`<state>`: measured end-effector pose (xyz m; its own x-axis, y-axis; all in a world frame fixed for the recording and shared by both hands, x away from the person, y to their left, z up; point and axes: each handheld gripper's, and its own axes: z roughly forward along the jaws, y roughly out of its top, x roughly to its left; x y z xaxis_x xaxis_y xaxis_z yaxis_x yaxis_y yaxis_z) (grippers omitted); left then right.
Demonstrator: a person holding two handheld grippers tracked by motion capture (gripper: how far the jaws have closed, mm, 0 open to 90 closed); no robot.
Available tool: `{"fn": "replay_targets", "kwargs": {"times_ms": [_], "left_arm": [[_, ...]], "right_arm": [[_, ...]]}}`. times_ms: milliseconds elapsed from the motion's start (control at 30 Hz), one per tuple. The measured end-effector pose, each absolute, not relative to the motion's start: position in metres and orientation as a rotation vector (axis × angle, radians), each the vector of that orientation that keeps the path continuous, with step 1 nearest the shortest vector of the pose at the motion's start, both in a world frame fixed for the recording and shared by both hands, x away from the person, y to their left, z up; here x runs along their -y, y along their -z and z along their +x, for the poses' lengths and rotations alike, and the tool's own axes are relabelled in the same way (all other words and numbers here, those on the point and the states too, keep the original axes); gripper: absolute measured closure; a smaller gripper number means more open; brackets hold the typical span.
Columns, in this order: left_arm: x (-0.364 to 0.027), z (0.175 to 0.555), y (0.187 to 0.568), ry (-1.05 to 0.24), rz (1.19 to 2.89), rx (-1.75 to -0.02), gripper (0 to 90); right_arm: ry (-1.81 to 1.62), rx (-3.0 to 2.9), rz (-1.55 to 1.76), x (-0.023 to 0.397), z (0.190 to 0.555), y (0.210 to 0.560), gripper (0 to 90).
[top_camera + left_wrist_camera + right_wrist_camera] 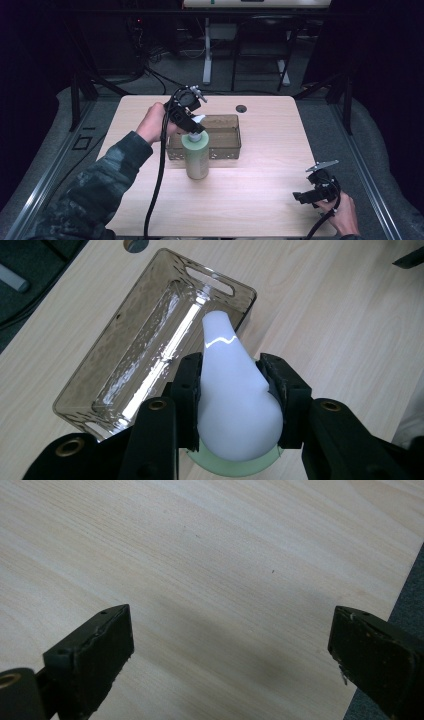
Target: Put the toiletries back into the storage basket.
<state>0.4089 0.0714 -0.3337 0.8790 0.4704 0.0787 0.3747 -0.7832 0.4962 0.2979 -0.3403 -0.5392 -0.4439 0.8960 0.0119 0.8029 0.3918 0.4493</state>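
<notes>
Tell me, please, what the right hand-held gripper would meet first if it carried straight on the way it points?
Most likely the bare wooden table: the open right hand-held gripper looks down at it with nothing between its jaws, though how far off is unclear.

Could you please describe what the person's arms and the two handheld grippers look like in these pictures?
The left sleeve is dark with a mottled camouflage pattern. Both grippers are black: the left gripper has chunky black jaws with brass-coloured screw holes, and a thick black cable trails from it. The right gripper has square black jaws and carries a grey three-cornered plate on top.
</notes>
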Motion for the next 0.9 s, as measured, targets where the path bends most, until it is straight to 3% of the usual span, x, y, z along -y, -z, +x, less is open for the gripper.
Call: {"fn": "replay_targets", "kwargs": {"times_ms": [900], "left_arm": [[-0.071, 0.404, 0.306, -0.297, 2.627, -0.565, 62.6]], "right_arm": [[-0.591, -2.409, 1.511, 0.341, 0.297, 0.537, 3.9]]}}
